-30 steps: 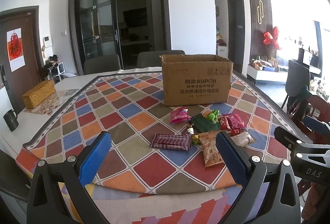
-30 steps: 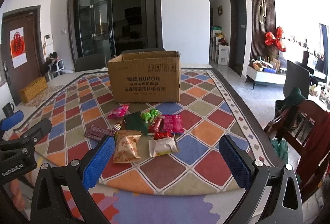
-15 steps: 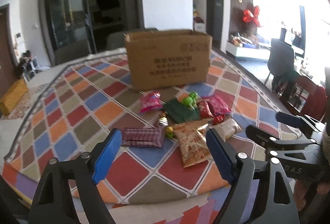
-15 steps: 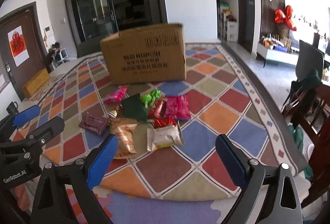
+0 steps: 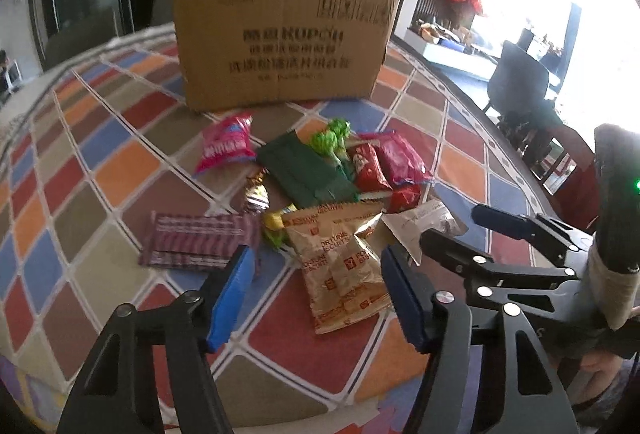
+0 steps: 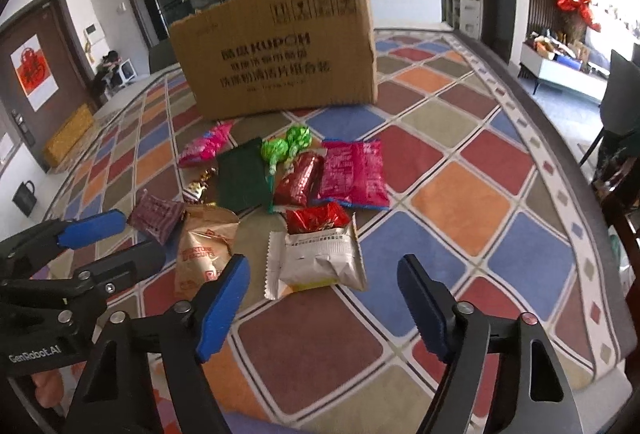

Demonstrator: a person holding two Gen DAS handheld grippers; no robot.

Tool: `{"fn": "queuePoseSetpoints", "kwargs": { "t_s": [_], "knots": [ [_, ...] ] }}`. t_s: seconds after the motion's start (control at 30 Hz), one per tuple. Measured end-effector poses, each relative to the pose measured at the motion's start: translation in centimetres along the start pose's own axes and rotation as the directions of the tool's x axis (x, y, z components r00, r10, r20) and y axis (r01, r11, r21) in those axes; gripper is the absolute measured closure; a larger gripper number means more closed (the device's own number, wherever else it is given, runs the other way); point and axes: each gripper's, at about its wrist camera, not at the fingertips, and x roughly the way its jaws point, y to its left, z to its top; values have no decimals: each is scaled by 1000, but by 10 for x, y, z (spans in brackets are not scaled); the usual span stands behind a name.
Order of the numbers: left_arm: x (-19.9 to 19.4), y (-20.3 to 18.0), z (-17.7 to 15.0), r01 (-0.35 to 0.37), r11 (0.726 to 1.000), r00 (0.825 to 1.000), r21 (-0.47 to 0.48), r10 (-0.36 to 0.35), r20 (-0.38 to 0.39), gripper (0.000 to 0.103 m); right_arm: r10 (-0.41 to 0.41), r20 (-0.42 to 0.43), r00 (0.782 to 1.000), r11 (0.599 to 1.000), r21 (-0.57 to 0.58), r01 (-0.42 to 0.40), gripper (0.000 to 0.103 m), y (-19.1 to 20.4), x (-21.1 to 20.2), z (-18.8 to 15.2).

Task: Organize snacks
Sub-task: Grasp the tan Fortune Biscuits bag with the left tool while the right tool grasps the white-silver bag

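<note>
I have both tools over the near edge of the snack pile, which lies on the table in front of the cardboard box point(image 5: 280, 42). The left tool point(image 5: 314, 298) is closing, nothing pressed yet, lined up on the tan biscuit bag point(image 5: 340, 258); the right tool point(image 6: 322, 304) is closing too, empty, just short of the silver packet point(image 6: 320, 258). I should dip lower and pinch one bag each, clear of neighbours. The box reads "KUPOH", the bag "FORTUNE BISCUITS".
</note>
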Motion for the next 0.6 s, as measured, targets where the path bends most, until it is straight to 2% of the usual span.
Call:
{"fn": "queuePoseSetpoints", "kwargs": {
  "t_s": [0.2, 0.47, 0.53, 0.6],
  "knots": [
    [16, 2, 5, 34, 999, 998, -29, -35, -45, 45, 8, -38, 999, 1000, -4, -8, 32, 0, 13, 1],
    [32, 8, 6, 95, 989, 990, -110, -105, -95, 61, 15, -74, 997, 1000, -19, -17, 42, 3, 23, 2],
    [33, 8, 5, 100, 988, 989, -115, -111, -99, 62, 16, -79, 997, 1000, -22, -17, 44, 4, 26, 2],
    [33, 8, 5, 105, 987, 988, -118, -117, -99, 64, 20, -88, 996, 999, -24, -22, 51, 6, 28, 2]
  ]
}}
